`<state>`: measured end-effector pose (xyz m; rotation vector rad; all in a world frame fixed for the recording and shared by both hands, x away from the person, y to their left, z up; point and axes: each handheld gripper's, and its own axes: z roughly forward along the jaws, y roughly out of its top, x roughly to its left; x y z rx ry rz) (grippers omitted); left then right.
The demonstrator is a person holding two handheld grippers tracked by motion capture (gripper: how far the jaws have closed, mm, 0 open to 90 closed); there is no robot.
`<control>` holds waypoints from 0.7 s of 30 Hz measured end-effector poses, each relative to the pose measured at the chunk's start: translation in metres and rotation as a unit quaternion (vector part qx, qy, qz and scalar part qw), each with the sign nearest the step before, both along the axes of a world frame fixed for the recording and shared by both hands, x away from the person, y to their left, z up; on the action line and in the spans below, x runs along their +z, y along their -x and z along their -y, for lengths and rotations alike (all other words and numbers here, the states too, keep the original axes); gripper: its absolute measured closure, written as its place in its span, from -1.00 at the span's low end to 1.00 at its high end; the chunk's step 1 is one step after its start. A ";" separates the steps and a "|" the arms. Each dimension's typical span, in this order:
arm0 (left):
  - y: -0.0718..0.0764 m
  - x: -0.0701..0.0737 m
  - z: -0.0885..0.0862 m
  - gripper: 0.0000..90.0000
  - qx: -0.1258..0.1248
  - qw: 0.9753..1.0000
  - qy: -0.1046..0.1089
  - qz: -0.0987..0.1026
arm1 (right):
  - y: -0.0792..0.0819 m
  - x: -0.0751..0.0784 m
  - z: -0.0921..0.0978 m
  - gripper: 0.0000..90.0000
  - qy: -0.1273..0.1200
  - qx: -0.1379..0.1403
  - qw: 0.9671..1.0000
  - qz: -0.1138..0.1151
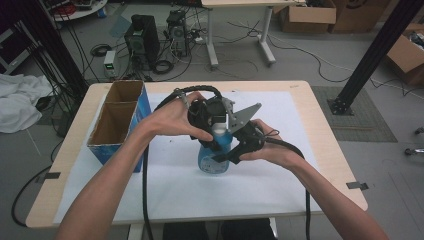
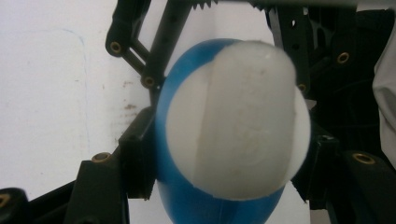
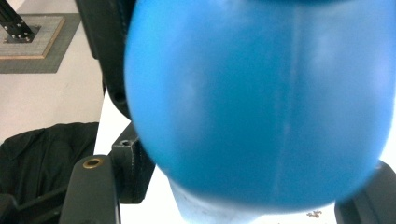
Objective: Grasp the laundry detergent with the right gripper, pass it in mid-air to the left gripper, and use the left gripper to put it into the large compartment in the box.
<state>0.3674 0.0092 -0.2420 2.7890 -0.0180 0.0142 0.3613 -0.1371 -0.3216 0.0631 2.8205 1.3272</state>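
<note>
Hiding most of the blue bottle (image 1: pixel 212 160), left claw (image 1: pixel 212 131) and right claw (image 1: pixel 231 152) both clench it.

I count one blue bottle (image 1: pixel 214 159) with one white cap (image 2: pixel 236 116), my two grippers, and one open cardboard box (image 1: pixel 116 120) with two compartments.

Blue bottle (image 1: pixel 214 159) largely hidden behind both grippers and hands.
Cap and neck covered in high view by left gripper (image 1: pixel 210 131); body blurred, cropped at top edge in right gripper view; white cap (image 2: pixel 236 119) smeared out of focus in left gripper view.
</note>
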 end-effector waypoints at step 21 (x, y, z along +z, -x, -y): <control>0.001 0.002 -0.003 -0.16 0.008 1.000 0.001 -0.004 | -0.001 0.000 0.005 -0.40 0.005 -0.004 1.000 -0.018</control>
